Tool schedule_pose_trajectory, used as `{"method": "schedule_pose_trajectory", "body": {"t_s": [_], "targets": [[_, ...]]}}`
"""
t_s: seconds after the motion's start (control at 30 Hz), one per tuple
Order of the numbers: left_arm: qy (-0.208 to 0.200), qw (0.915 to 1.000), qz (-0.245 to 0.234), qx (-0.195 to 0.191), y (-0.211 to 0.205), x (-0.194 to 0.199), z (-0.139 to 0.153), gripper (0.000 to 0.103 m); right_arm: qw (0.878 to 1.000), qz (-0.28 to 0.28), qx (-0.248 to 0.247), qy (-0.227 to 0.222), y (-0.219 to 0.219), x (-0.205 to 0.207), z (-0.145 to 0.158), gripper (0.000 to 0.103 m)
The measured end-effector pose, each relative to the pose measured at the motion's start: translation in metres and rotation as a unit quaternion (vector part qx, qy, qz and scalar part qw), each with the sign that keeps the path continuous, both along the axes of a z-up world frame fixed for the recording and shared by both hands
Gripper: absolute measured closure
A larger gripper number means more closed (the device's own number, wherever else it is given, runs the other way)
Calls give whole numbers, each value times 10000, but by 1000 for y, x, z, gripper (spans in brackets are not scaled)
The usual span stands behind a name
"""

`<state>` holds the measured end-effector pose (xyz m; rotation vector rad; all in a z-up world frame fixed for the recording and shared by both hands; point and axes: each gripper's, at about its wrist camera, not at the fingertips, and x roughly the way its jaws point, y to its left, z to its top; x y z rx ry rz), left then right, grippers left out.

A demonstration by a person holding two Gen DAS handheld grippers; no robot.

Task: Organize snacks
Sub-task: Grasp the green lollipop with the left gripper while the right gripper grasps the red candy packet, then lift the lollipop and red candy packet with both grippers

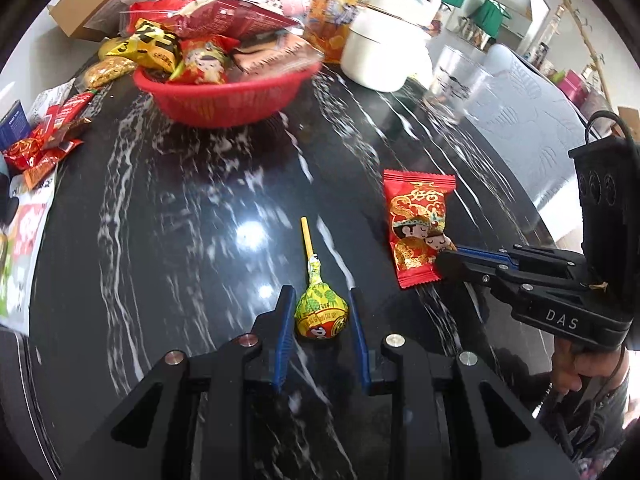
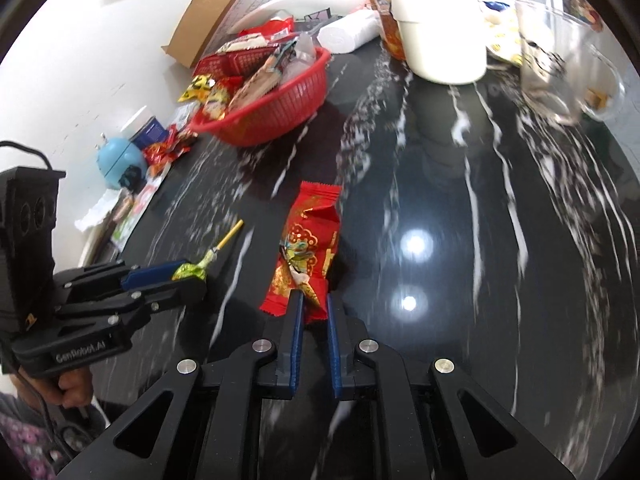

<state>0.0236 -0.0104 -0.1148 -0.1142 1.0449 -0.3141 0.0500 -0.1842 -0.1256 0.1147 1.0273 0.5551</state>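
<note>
Left claw (image 1: pixel 321 314) grips the light lollipop (image 1: pixel 320 312) by its hard head; right claw (image 2: pixel 312 312) pinches the crinkly, slippery red packet (image 2: pixel 310 248) at its six-o'clock end.

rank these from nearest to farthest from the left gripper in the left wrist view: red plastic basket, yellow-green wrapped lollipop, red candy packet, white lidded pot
1. Yellow-green wrapped lollipop: held in the left gripper.
2. Red candy packet: to the right, pinched by the right gripper.
3. Red plastic basket: far across the black marble table, left of centre.
4. White lidded pot: farther back, right of the basket.
</note>
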Motion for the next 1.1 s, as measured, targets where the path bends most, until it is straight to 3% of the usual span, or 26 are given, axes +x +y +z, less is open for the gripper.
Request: {"method": "schedule_pose_trajectory", "body": {"t_s": [0.37,0.4,0.5,0.53,0.8,0.9,1.1], "targets": [[35,9998,-177,-75,-13,-19,-2,77,9994,-293,-207,23,-17,-39,7,88],[34,9998,-172,-83,-13,-18,-2,77,9991,-394,-166,-7,-19,-38,8,83],[-5,9999,-116,-28,-12,-18,-2,77,9981,-591,-115,-111,-22,-35,11,48],[-10,10000,-94,-26,-9,-18,-2,77,9979,-617,-131,-178,-21,-35,12,42],[-44,9999,114,-22,3,-14,-3,77,9971,-574,-405,-287,-1,-24,6,36],[-39,9998,170,-37,8,-13,-3,77,9965,-524,-578,-313,4,-20,5,25],[-36,9997,230,-71,13,-11,-4,77,9963,-360,-677,-383,13,-15,5,25]]}}
